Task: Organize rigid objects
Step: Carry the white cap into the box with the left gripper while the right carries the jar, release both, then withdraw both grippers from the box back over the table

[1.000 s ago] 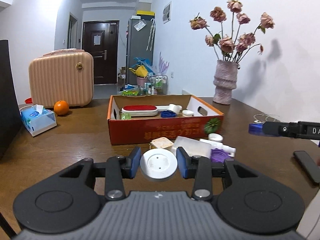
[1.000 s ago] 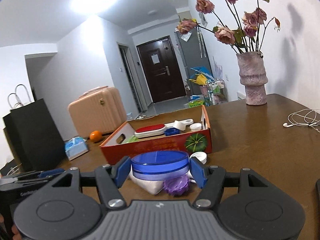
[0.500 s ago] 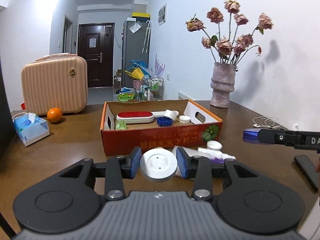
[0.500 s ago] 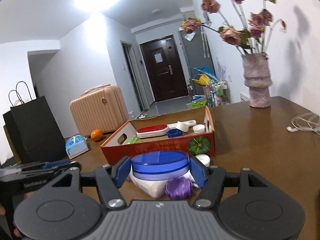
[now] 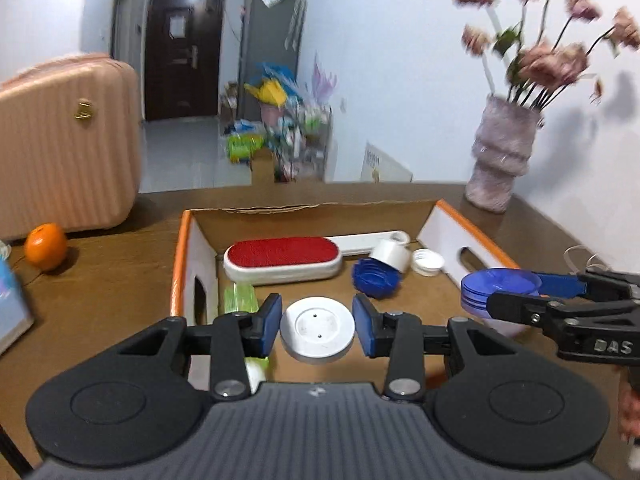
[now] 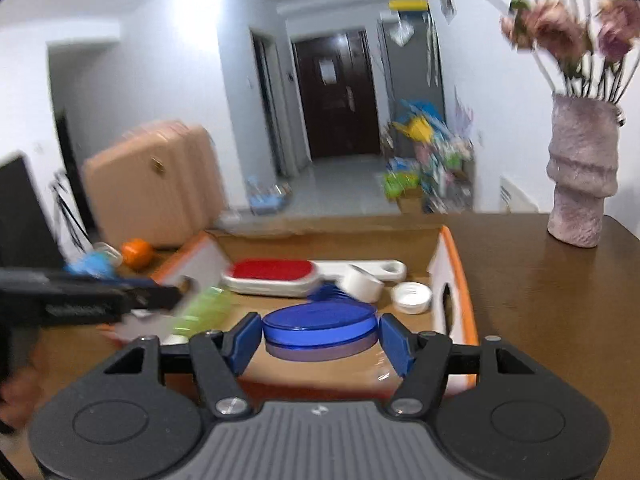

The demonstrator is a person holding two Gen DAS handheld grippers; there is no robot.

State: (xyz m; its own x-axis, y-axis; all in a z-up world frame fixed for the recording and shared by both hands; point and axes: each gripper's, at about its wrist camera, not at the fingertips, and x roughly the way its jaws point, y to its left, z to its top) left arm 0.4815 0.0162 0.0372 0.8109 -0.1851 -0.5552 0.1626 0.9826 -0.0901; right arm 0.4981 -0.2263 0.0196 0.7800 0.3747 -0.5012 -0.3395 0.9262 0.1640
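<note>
Both wrist cameras look forward along their own fingers, down over the near edge of the cardboard box (image 5: pixel 182 252) (image 6: pixel 460 264), close above it. The left view sits leftward, the right view rightward. They share the box interior, vase (image 5: pixel 500 160) (image 6: pixel 580 176) and far doorway.

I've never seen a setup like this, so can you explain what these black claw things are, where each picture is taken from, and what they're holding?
Nothing here is a robot: a person carries two clamp tools, each with a fisheye camera looking forward along its two fingers. In the left camera's picture, the left hand-held gripper pinches a round white plastic disc. In the right camera's picture, the right hand-held gripper pinches a round blue translucent lid. Both hang over an open orange cardboard box on a brown wooden table. Inside lie a red-topped white brush and small caps.
</note>
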